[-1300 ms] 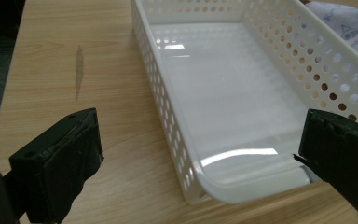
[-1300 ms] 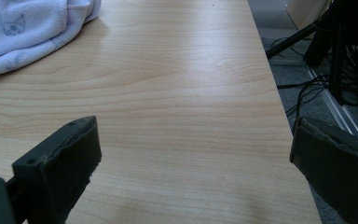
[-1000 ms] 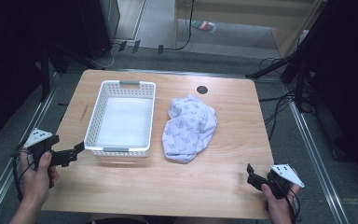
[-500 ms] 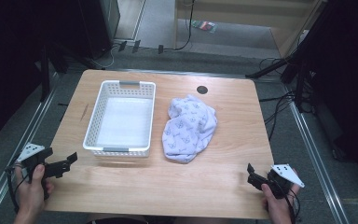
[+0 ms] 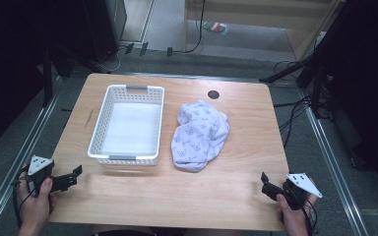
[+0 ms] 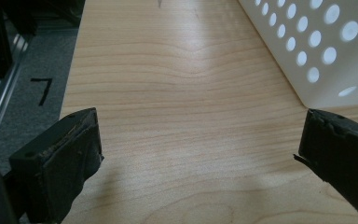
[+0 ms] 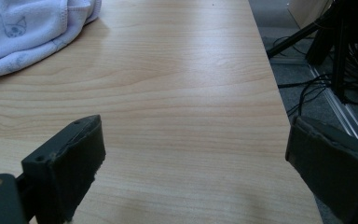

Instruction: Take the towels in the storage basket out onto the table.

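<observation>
Wood-grain tabletop (image 5: 128, 191) fills most of what we see, with grey floor and dark stands around it. On it, right of centre, lies a crumpled white cloth with a small printed pattern (image 5: 199, 135), bunched into a mound whose long axis runs from the far side toward the near side, leaning slightly left at its near end. Just to its left, close but apart, stands an empty white perforated basket (image 5: 109, 115), also lengthwise near to far.

We hold our right gripper (image 5: 270, 188) at the near right corner of the table, jaws spread wide with nothing between them. In the right gripper view the cloth (image 7: 32, 32) sits ahead and to the left of those jaws, well apart. Our left gripper (image 5: 71, 176) rests at the near left corner, jaws likewise parted and empty. In the left gripper view the basket's near corner (image 6: 317, 60) rises just ahead on the right.

We judge the right hand has the clearer line to the cloth: a reach forward and leftward meets the near end of the mound. From the left, the basket's near corner stands partly in the way.
</observation>
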The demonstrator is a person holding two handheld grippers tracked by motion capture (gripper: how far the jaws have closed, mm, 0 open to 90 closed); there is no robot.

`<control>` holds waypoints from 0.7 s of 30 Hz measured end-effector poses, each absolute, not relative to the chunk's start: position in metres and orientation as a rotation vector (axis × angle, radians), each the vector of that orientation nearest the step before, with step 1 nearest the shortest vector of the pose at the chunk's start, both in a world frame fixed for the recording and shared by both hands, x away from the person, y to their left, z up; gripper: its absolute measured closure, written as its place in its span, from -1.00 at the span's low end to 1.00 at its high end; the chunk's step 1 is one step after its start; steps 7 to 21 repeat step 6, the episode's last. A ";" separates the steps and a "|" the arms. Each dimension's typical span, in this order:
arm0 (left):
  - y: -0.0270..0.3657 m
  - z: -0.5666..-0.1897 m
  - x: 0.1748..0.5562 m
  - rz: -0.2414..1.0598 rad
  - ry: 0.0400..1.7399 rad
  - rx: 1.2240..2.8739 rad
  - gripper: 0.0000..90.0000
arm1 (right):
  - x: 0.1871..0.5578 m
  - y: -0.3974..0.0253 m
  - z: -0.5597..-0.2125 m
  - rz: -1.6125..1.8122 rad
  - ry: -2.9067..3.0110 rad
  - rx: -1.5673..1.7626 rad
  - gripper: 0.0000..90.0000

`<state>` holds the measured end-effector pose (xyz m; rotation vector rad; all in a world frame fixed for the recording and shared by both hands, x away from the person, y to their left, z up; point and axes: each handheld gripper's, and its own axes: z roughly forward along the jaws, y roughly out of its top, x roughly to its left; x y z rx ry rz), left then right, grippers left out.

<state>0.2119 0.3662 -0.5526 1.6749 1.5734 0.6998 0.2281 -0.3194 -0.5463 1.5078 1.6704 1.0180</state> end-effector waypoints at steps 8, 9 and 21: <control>0.367 -0.554 0.214 0.692 1.592 1.678 -0.99 | 0.230 -0.320 -0.547 1.026 1.697 1.515 -0.86; 0.367 -0.554 0.214 0.692 1.592 1.678 -0.99 | 0.230 -0.320 -0.547 1.026 1.697 1.515 -0.86; 0.367 -0.554 0.214 0.692 1.592 1.678 -0.99 | 0.230 -0.320 -0.547 1.026 1.697 1.515 -0.86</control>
